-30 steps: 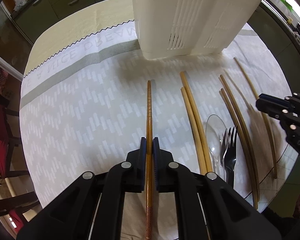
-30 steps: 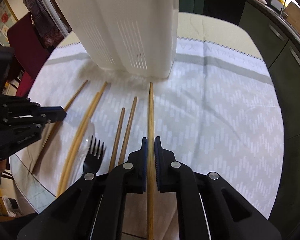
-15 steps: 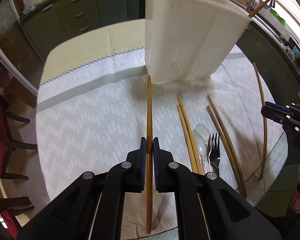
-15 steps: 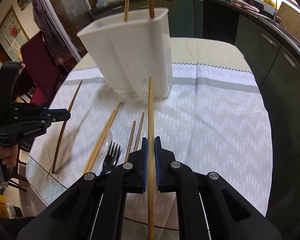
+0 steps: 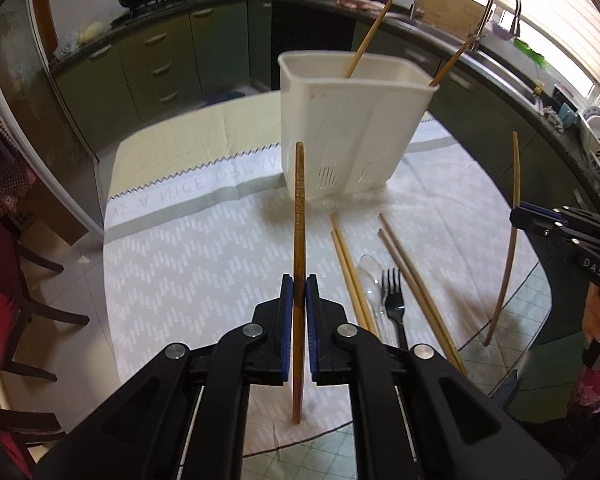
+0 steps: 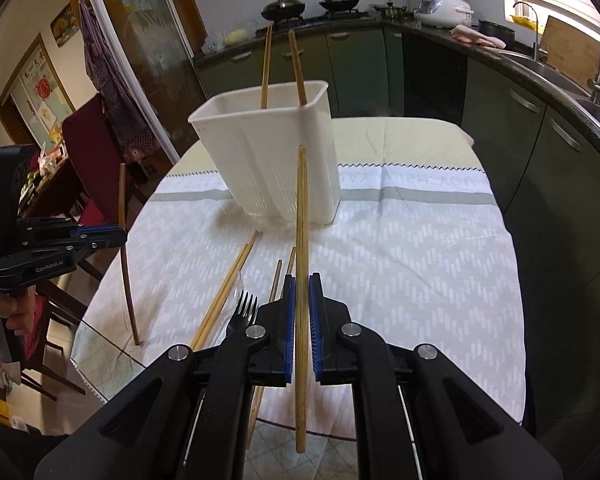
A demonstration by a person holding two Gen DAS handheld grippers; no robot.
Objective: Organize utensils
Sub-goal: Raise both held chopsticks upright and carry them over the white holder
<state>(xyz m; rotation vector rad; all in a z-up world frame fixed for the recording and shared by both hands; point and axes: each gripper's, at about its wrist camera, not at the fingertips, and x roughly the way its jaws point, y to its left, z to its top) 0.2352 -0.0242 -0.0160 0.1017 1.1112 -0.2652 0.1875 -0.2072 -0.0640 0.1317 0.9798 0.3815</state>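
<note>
- Utensils are the matter here: several light wooden chopsticks (image 5: 346,258), a clear plastic spoon (image 5: 370,276) and a black plastic fork (image 5: 392,298) lie on the white patterned tablecloth (image 5: 188,264), near the front of the tall white plastic utensil holder (image 5: 348,136).
- Two chopsticks (image 6: 265,66) stand already inside the holder, leaning on its rim.
- The left gripper (image 5: 299,312) is closed on a dark brown ridged chopstick (image 5: 299,216), held in the air, its far end pointing to the holder.
- The right gripper (image 6: 301,320) is closed on a light wooden chopstick (image 6: 301,240), also lifted above the table.
- I judge the step is carrying both sticks to the holder.
- The next move, I think, needs lifting each stick above the rim, turning it upright, and letting go only when its end is inside.
</note>
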